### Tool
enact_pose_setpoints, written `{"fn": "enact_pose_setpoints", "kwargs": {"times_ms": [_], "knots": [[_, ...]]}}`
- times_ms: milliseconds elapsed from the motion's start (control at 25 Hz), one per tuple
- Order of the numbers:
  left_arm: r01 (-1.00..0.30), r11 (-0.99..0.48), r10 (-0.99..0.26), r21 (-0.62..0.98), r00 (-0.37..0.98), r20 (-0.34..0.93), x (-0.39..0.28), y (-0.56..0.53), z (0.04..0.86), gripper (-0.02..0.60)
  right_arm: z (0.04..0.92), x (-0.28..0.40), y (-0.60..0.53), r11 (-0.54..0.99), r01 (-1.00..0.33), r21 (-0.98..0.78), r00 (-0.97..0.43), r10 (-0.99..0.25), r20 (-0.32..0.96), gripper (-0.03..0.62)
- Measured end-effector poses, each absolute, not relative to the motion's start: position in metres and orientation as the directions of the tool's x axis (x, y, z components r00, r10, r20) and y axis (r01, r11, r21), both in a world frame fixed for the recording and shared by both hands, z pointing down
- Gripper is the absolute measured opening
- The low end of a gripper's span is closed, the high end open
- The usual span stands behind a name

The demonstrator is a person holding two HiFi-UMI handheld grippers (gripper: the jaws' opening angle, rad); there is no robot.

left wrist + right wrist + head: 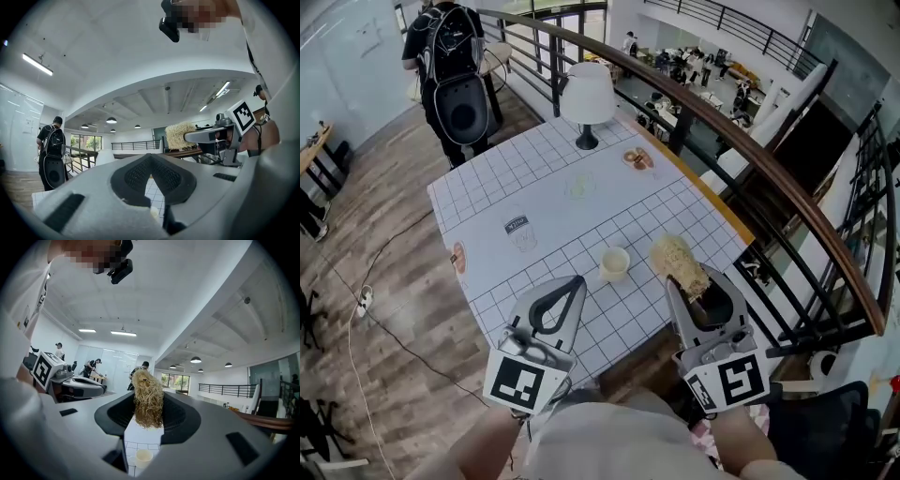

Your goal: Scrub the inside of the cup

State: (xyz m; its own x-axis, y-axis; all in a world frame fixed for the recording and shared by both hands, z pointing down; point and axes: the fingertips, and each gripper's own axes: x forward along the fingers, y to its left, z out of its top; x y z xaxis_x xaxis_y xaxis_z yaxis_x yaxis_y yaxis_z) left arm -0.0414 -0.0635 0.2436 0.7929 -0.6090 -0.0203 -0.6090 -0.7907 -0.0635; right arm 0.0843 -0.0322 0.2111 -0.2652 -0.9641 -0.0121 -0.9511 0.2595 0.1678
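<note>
A small cream cup stands upright and empty on the white gridded table, near its front edge. My right gripper is shut on a straw-coloured fibrous scrubber, held just right of the cup and apart from it. In the right gripper view the scrubber sticks up between the jaws, with the cup below. My left gripper hovers left of the cup, its jaws shut on nothing. The left gripper view shows the scrubber off to its right.
A white lamp stands at the table's far edge, a small plate of food to its right. Flat printed pictures mark the cloth. A curved railing runs along the right. A person with a backpack stands beyond the far left corner.
</note>
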Motion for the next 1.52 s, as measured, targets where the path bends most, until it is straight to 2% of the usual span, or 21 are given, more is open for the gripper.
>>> {"fn": "enact_pose_setpoints", "kwargs": {"times_ms": [240, 520, 920, 1120, 1320, 1520], "knots": [[-0.638, -0.769, -0.637, -0.037, 0.770, -0.039, -0.039, -0.083, 0.242, 0.012, 0.213, 0.093, -0.059, 0.266, -0.949, 0.168, -0.272, -0.962, -0.012, 0.146], [-0.667, -0.744, -0.667, -0.038, 0.745, -0.005, -0.025, -0.093, 0.251, 0.014, 0.227, 0.101, -0.074, 0.343, -0.930, 0.129, -0.344, -0.939, 0.017, 0.146], [-0.676, -0.736, -0.677, -0.030, 0.736, 0.029, -0.018, -0.097, 0.260, 0.014, 0.248, 0.110, -0.085, 0.382, -0.924, 0.019, -0.380, -0.922, 0.067, 0.146], [-0.640, -0.768, -0.639, -0.029, 0.762, 0.106, -0.007, -0.108, 0.281, 0.014, 0.262, 0.113, -0.094, 0.398, -0.917, 0.009, -0.395, -0.911, 0.119, 0.146], [-0.572, -0.813, -0.580, -0.108, 0.784, 0.222, 0.006, -0.127, 0.324, 0.015, 0.280, 0.108, -0.114, 0.435, -0.900, 0.034, -0.421, -0.887, 0.190, 0.146], [-0.524, -0.850, -0.509, -0.050, 0.794, 0.331, 0.016, -0.139, 0.375, 0.027, 0.303, 0.105, -0.135, 0.456, -0.889, 0.028, -0.437, -0.866, 0.244, 0.146]]}}
